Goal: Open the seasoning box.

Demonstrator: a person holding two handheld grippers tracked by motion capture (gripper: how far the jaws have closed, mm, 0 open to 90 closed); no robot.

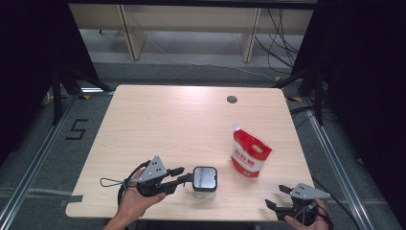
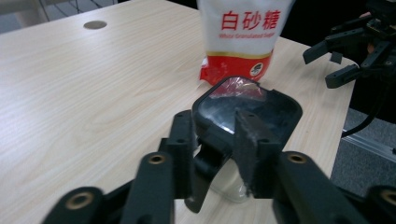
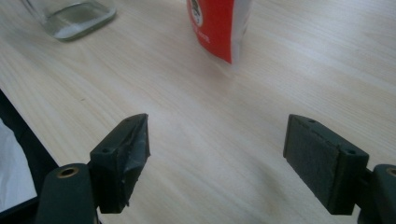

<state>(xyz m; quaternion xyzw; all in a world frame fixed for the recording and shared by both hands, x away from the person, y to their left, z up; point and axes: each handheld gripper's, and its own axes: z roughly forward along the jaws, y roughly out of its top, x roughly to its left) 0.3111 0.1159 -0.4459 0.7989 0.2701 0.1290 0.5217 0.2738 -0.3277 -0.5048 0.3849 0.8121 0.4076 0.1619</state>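
Left claw (image 1: 187, 178) clenched on black latch of glass jar (image 1: 205, 180), jar at claw's 3 o'clock on surface (image 1: 158, 124), sugar pouch (image 1: 250, 154) at jar's 2 o'clock, right claw (image 1: 277, 196) released, jaws wide apart.

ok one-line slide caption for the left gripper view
Left gripper closed on the black square lid of a clear glass jar, red-and-white sugar pouch behind on the pale wooden table.
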